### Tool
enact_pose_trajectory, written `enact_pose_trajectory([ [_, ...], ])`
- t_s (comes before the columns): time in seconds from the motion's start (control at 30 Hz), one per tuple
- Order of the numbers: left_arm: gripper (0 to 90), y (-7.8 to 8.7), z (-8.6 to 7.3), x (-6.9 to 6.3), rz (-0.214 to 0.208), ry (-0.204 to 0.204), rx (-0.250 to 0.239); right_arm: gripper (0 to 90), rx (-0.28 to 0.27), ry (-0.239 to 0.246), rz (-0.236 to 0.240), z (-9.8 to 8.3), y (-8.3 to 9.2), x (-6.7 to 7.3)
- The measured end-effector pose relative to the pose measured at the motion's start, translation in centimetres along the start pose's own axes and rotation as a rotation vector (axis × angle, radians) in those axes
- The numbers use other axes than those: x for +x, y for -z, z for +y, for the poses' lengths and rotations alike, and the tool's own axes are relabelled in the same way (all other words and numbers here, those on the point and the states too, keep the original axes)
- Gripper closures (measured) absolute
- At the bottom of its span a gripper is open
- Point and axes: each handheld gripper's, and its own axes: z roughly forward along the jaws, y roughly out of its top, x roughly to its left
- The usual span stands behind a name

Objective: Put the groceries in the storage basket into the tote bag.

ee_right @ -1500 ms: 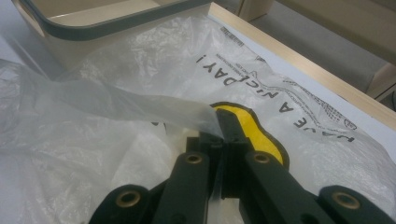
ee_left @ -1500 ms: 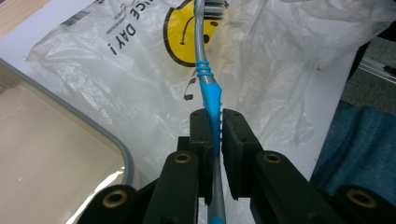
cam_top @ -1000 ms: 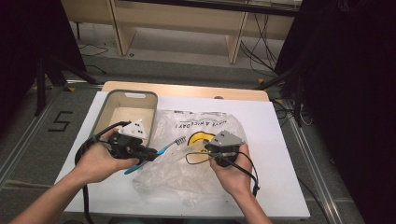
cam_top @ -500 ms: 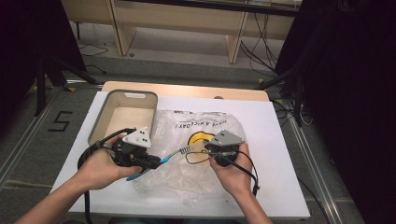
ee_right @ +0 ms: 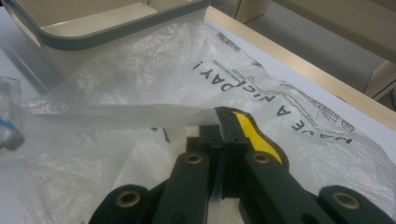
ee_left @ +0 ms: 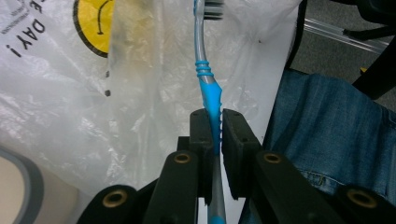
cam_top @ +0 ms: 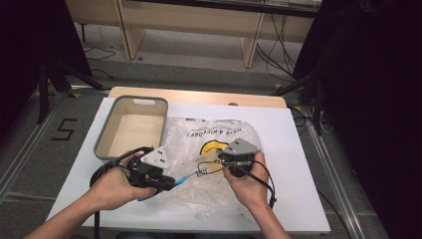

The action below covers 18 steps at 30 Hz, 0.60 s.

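high: overhead, facing forward-down | gripper views: close | shared: plastic bag (cam_top: pixel 219 149)

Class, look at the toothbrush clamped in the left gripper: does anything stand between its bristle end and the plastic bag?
Nothing visible does. The toothbrush points straight at the plastic bag, whose edge the right gripper pinches and lifts.

Your left gripper (cam_top: pixel 166 183) holds a blue toothbrush (cam_top: pixel 186 177) that points at the clear plastic bag (cam_top: pixel 219 149) on the white tabletop (cam_top: pixel 293 149). Your right gripper (cam_top: pixel 230 162) sits on the bag, by its yellow smiley face (cam_top: pixel 209 148). A grey bin (cam_top: pixel 130 128) stands just left of the bag.
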Motion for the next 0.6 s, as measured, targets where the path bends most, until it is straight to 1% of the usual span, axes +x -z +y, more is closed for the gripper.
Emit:
enact_pose_trajectory([
  [0.27, 82.6, -1.1, 0.2, -0.7, -0.012, -0.013, 0.021, 90.0, -0.002, 0.000, 0.003, 0.2, 0.0, 0.0],
  [0.43, 82.6, -1.9, 0.3, -0.9, 0.002, -0.020, 0.042, 90.0, -0.002, -0.001, 0.004, 0.2, 0.0, 0.1],
  [0.6, 82.6, -2.5, 0.5, -0.9, 0.008, -0.020, 0.048, 90.0, -0.001, -0.005, 0.005, 0.2, 0.1, 0.1],
])
